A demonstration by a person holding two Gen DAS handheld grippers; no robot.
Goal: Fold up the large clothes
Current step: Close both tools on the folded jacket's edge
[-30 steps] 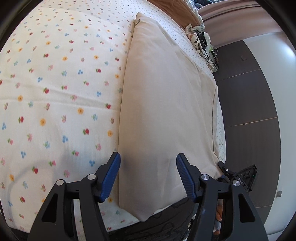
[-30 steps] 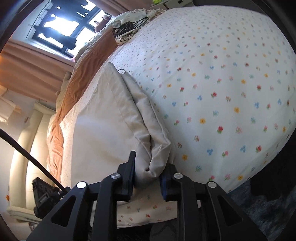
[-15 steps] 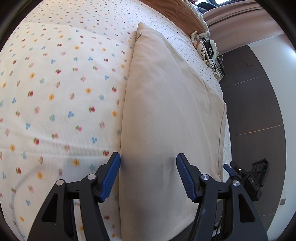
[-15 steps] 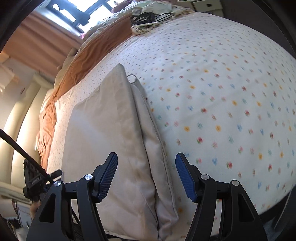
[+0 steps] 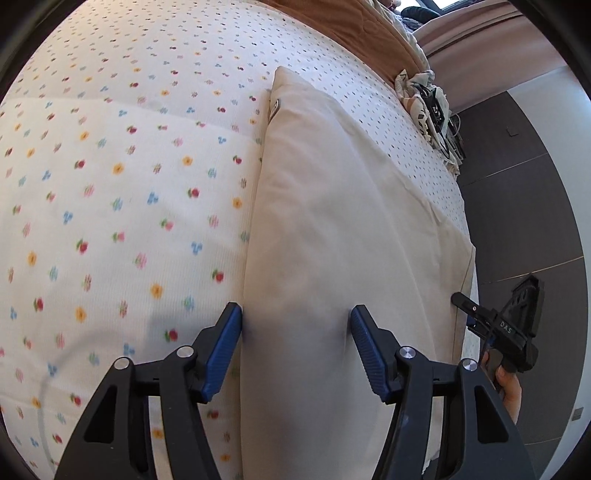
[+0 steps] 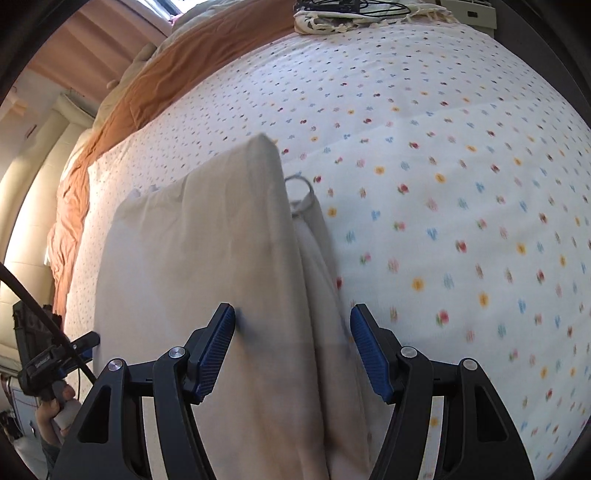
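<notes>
Both claws, left and right, spread wide, gripping nothing, over beige cloth. Risk: stacked layers slipping apart on regrasp.

We see a bed sheet with small coloured flowers; it covers most of the bed in both views. At the far side of the bed lies an orange-brown blanket, a little crumpled. Near the edge of the bed there is a patterned cloth bundle with black cables on top of it. Beside the bed we see a dark floor of large tiles. A pink-beige curtain hangs in the background.
</notes>
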